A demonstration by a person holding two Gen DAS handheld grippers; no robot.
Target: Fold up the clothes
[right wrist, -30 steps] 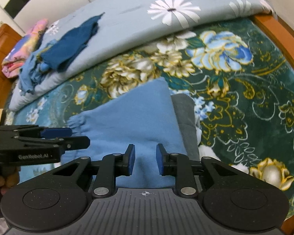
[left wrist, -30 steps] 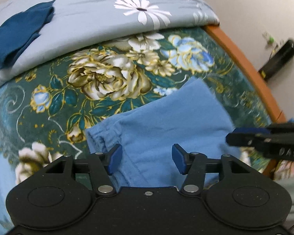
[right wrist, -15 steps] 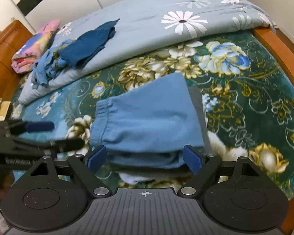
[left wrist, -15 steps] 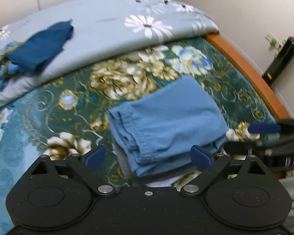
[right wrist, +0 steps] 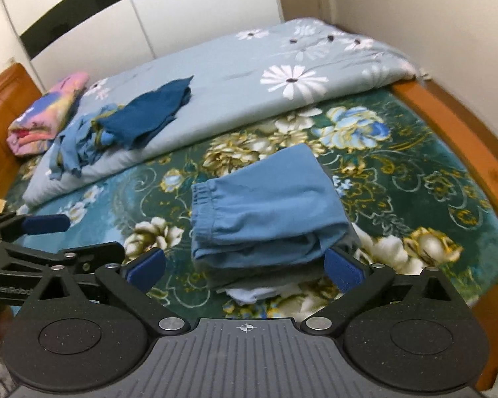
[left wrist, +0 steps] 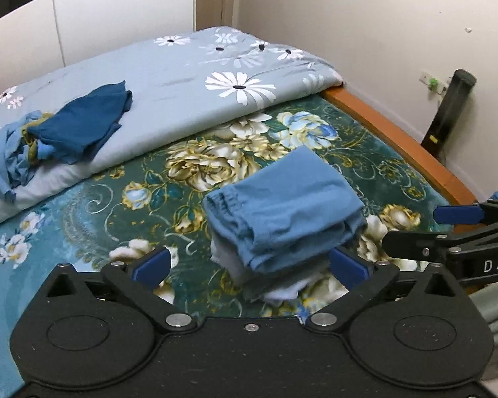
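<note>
Your left gripper [left wrist: 249, 267] stands with its blue-padded jaws spread wide and nothing between the pads, having just been opening over the last moments; your right gripper [right wrist: 245, 267] matches it, jaws likewise just opened to their widest and gripping nothing. Before both tools lie the folded light-blue trousers [left wrist: 284, 214], elastic waistband turned toward the left of the picture, resting as the top layer of a small stack on the dark green floral blanket [left wrist: 93, 205]. Beneath the trousers a grey garment [right wrist: 350, 237] and a pale blue-white one [right wrist: 252, 293] peek out at the near edge of the stack. Neither gripper touches the trousers; the pads frame the stack's near edge from a little above. In the left wrist view your right gripper enters from the right edge, side on, its fingers [left wrist: 458, 214] apart; in the right wrist view the left gripper shows the same way at the left edge. Farther back, a pale blue daisy-print quilt [left wrist: 189, 76] lies folded along the bed, and on it sits a dark blue garment [left wrist: 83, 121] beside a rumpled heap of lighter blue clothes [left wrist: 10, 162]. A pink and yellow folded bundle [right wrist: 44, 112] rests at the head end, near the wooden headboard [right wrist: 3, 96]. The orange wooden bed frame [left wrist: 395, 142] runs along the right, with a black cylinder [left wrist: 448, 112] leaning against the cream wall [left wrist: 365, 23].
</note>
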